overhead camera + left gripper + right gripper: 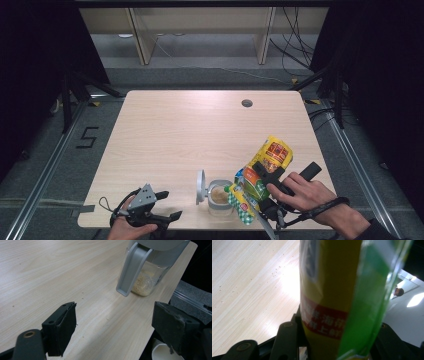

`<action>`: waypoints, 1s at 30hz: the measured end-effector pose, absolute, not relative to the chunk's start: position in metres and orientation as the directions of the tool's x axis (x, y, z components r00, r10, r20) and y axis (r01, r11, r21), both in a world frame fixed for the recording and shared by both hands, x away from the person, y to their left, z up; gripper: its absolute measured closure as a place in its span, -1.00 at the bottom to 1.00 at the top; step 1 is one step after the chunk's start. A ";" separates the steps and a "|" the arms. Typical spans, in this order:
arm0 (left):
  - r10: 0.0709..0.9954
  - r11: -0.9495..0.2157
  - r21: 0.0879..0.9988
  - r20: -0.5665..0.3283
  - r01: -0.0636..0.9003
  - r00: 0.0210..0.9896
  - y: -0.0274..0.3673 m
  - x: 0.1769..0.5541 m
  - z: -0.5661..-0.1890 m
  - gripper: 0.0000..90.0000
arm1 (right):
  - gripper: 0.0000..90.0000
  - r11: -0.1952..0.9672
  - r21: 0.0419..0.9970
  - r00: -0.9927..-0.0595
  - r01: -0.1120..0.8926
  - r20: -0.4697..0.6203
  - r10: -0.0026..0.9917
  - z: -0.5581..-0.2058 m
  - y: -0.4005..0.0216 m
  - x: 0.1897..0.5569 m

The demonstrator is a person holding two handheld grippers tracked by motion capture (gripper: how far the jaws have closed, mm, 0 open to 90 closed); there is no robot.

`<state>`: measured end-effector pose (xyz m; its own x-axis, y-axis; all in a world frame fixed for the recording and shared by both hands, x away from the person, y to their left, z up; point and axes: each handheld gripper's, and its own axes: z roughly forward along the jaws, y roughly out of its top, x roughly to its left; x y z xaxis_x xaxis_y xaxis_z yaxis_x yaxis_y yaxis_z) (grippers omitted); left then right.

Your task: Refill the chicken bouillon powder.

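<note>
Left gripper (162, 205) sat at the table's (165, 130) near edge, well left of the clear jar (220, 197), jaws spread wide with nothing but bare wood between them; in the left gripper view the jar (147, 277) showed ahead of the pads with its grey flip lid (130, 270) hanging open and pale granules at the bottom. Just right of the jar, the right gripper (260, 172) pinched a yellow-green snack bag (262, 172) around its middle, the bag tilted with its lower end over the jar's mouth. In the right gripper view the bag (329, 295) stood between the jaws.
</note>
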<state>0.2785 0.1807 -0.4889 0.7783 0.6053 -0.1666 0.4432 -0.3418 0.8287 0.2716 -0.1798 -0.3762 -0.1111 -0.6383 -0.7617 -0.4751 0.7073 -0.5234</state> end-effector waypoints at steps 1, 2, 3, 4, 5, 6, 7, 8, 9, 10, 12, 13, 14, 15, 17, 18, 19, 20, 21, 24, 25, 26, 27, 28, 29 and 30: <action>0.605 -0.338 0.832 -0.165 0.440 0.778 0.181 0.279 -0.489 -0.58 | 0.32 0.706 -0.525 -0.109 -0.476 -0.761 -0.639 -0.376 -0.180 0.272; 0.606 -0.326 0.834 -0.177 0.445 0.775 0.180 0.278 -0.490 -0.58 | 0.32 0.707 -0.525 -0.110 -0.474 -0.761 -0.639 -0.376 -0.180 0.272; 0.607 -0.328 0.834 -0.173 0.443 0.776 0.180 0.279 -0.490 -0.58 | 0.32 0.706 -0.525 -0.110 -0.476 -0.760 -0.640 -0.376 -0.180 0.272; 0.607 -0.326 0.835 -0.175 0.444 0.775 0.180 0.279 -0.490 -0.58 | 0.32 0.723 -0.508 -0.128 -0.468 -0.771 -0.624 -0.377 -0.180 0.271; 0.607 -0.327 0.834 -0.175 0.444 0.775 0.180 0.279 -0.490 -0.58 | 0.32 0.724 -0.508 -0.128 -0.467 -0.771 -0.624 -0.377 -0.180 0.271; 0.607 -0.332 0.833 -0.170 0.443 0.776 0.181 0.279 -0.490 -0.57 | 0.32 0.723 -0.509 -0.128 -0.467 -0.771 -0.624 -0.377 -0.180 0.271; 0.606 -0.338 0.832 -0.165 0.440 0.778 0.181 0.279 -0.490 -0.58 | 0.32 0.715 -0.515 -0.120 -0.473 -0.766 -0.632 -0.376 -0.180 0.272; 0.606 -0.338 0.832 -0.165 0.440 0.778 0.181 0.279 -0.490 -0.58 | 0.32 0.723 -0.509 -0.127 -0.468 -0.770 -0.625 -0.377 -0.180 0.271; 0.606 -0.338 0.832 -0.165 0.440 0.778 0.181 0.279 -0.490 -0.58 | 0.32 0.689 -0.542 -0.096 -0.482 -0.749 -0.656 -0.374 -0.179 0.273; 0.606 -0.338 0.832 -0.165 0.440 0.778 0.181 0.279 -0.490 -0.58 | 0.32 0.688 -0.538 -0.112 -0.487 -0.743 -0.660 -0.374 -0.178 0.273; 0.608 -0.340 0.831 -0.164 0.441 0.777 0.181 0.279 -0.489 -0.58 | 0.32 0.715 -0.515 -0.120 -0.473 -0.766 -0.631 -0.376 -0.180 0.272; 0.608 -0.340 0.831 -0.164 0.441 0.777 0.181 0.279 -0.489 -0.58 | 0.32 0.722 -0.509 -0.127 -0.469 -0.770 -0.626 -0.377 -0.180 0.271; 0.608 -0.340 0.831 -0.164 0.441 0.777 0.181 0.279 -0.489 -0.58 | 0.32 0.720 -0.508 -0.157 -0.473 -0.756 -0.636 -0.376 -0.179 0.272; 0.609 -0.337 0.830 -0.168 0.444 0.775 0.181 0.279 -0.490 -0.58 | 0.32 0.689 -0.537 -0.131 -0.487 -0.734 -0.666 -0.374 -0.178 0.273; 0.607 -0.340 0.830 -0.164 0.441 0.777 0.181 0.279 -0.489 -0.58 | 0.32 0.701 -0.526 -0.144 -0.481 -0.742 -0.655 -0.374 -0.178 0.273; 0.607 -0.340 0.831 -0.164 0.441 0.777 0.181 0.279 -0.489 -0.58 | 0.32 0.688 -0.542 -0.092 -0.482 -0.749 -0.656 -0.375 -0.179 0.273; 0.608 -0.340 0.831 -0.164 0.441 0.777 0.181 0.279 -0.489 -0.58 | 0.32 0.688 -0.543 -0.092 -0.482 -0.750 -0.656 -0.375 -0.179 0.273; 0.607 -0.340 0.830 -0.165 0.441 0.777 0.181 0.279 -0.489 -0.58 | 0.32 0.686 -0.545 -0.090 -0.482 -0.748 -0.657 -0.375 -0.178 0.273; 0.608 -0.339 0.831 -0.164 0.441 0.777 0.181 0.279 -0.489 -0.58 | 0.32 0.692 -0.537 -0.094 -0.482 -0.754 -0.651 -0.375 -0.178 0.273; 0.608 -0.338 0.831 -0.166 0.442 0.777 0.181 0.279 -0.489 -0.58 | 0.32 0.691 -0.537 -0.093 -0.484 -0.753 -0.651 -0.375 -0.178 0.273; 0.608 -0.337 0.831 -0.167 0.443 0.776 0.181 0.279 -0.489 -0.58 | 0.32 0.693 -0.536 -0.094 -0.482 -0.755 -0.649 -0.375 -0.178 0.273; 0.609 -0.337 0.831 -0.167 0.443 0.776 0.181 0.279 -0.489 -0.58 | 0.32 0.692 -0.538 -0.092 -0.481 -0.755 -0.650 -0.375 -0.178 0.273; 0.607 -0.339 0.831 -0.165 0.441 0.777 0.181 0.279 -0.489 -0.58 | 0.32 0.701 -0.529 -0.101 -0.478 -0.760 -0.642 -0.376 -0.179 0.273; 0.606 -0.336 0.833 -0.166 0.440 0.778 0.181 0.279 -0.490 -0.58 | 0.32 0.703 -0.526 -0.111 -0.478 -0.758 -0.643 -0.375 -0.179 0.272; 0.606 -0.328 0.833 -0.175 0.445 0.776 0.180 0.278 -0.490 -0.58 | 0.33 0.703 -0.526 -0.116 -0.478 -0.756 -0.645 -0.375 -0.179 0.273; 0.608 -0.334 0.832 -0.168 0.442 0.776 0.181 0.279 -0.490 -0.58 | 0.33 0.702 -0.528 -0.112 -0.478 -0.756 -0.645 -0.375 -0.179 0.272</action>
<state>0.2789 0.1807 -0.4897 0.7762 0.6077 -0.1683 0.4422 -0.3343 0.8323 0.2724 -0.1790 -0.3751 -0.1118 -0.6445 -0.7564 -0.4777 0.7023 -0.5278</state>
